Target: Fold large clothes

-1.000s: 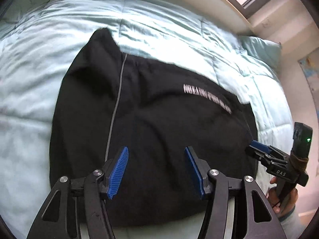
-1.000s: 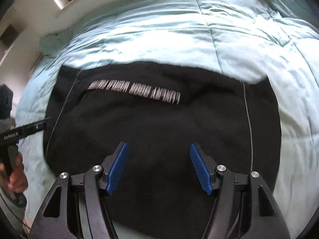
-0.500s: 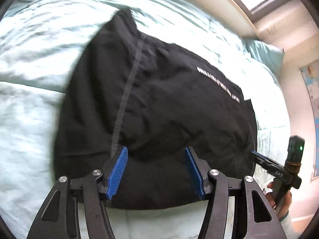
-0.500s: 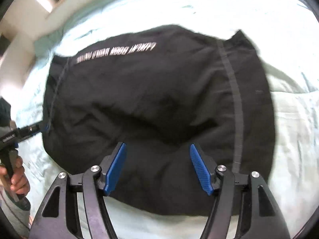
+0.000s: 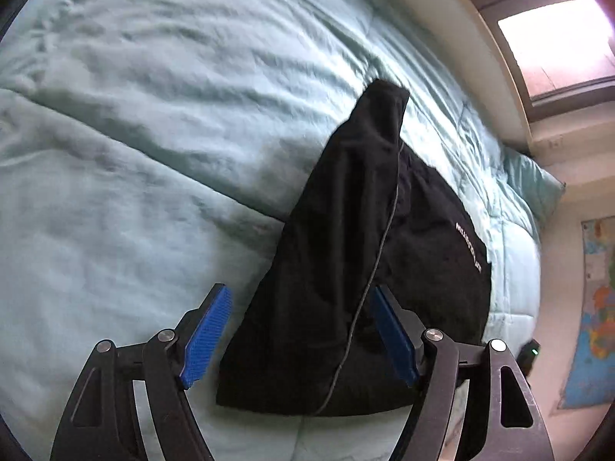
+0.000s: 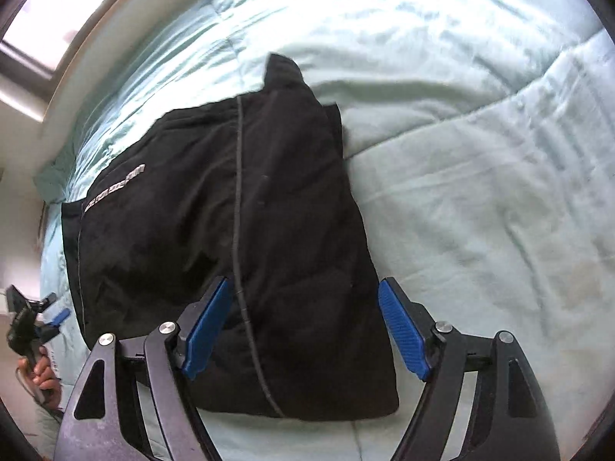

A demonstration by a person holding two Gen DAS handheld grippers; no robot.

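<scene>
Left wrist view: the left gripper [image 5: 300, 336] points down at the near edge of a black fabric garment with a thin grey piping line and small white lettering [image 5: 346, 269], which lies part-folded on a pale mint quilted bed cover [image 5: 115, 192]. Its blue-padded fingers [image 5: 207, 330] are opening and stand wide, one over the bed cover just beside the garment, the other over the black cloth; nothing is gripped. Beyond the garment a pale mint pillow [image 5: 534, 184] lies against the wall under a window [image 5: 549, 50].

Right wrist view: the right gripper [image 6: 305, 332] hangs over the opposite near corner of the garment [image 6: 269, 230]. Its fingers [image 6: 403, 336] are likewise opening, straddling the cloth's edge and gripping nothing. At the garment's far side the left gripper [image 6: 57, 317] shows in a person's hand [image 6: 40, 372].

Step in hand, as judged: seizing the two near corners for the next fold. Each gripper should close on every layer at the edge, both at matching places, so that the fold comes over square. No containers appear in either view.
</scene>
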